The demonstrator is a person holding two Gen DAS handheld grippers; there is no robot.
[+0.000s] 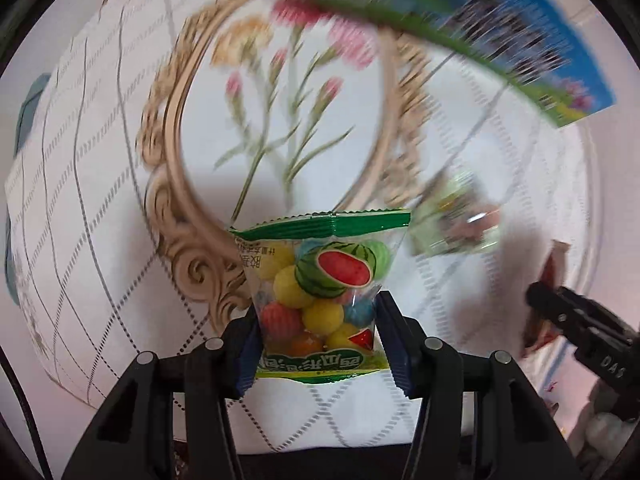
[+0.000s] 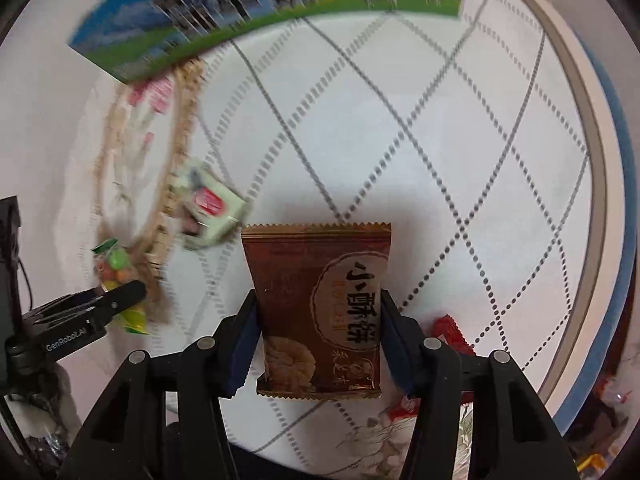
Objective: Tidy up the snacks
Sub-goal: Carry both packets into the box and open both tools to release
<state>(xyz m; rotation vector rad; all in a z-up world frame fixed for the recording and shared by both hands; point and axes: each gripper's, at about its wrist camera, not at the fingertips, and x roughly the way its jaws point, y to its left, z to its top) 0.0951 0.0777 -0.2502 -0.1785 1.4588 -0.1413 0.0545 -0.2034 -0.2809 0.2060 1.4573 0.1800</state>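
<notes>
My left gripper [image 1: 318, 312] is shut on a clear candy bag with a watermelon print [image 1: 320, 292], held above the near rim of a floral tray with a gold ornate rim [image 1: 188, 264]. My right gripper [image 2: 318, 312] is shut on a brown biscuit packet [image 2: 320, 308], held above the white quilted cloth. The right gripper with its packet also shows at the right of the left wrist view [image 1: 560, 308]. The left gripper with the candy bag shows at the left of the right wrist view [image 2: 116, 300]. A pale green snack packet [image 2: 212, 206] lies on the tray's right rim.
A blue and green milk carton box [image 1: 500, 28] stands at the back, past the tray. A red wrapper [image 2: 450, 330] lies by my right gripper's right finger. The round table's edge [image 2: 588, 160] curves along the right. The white cloth has a dotted diamond pattern.
</notes>
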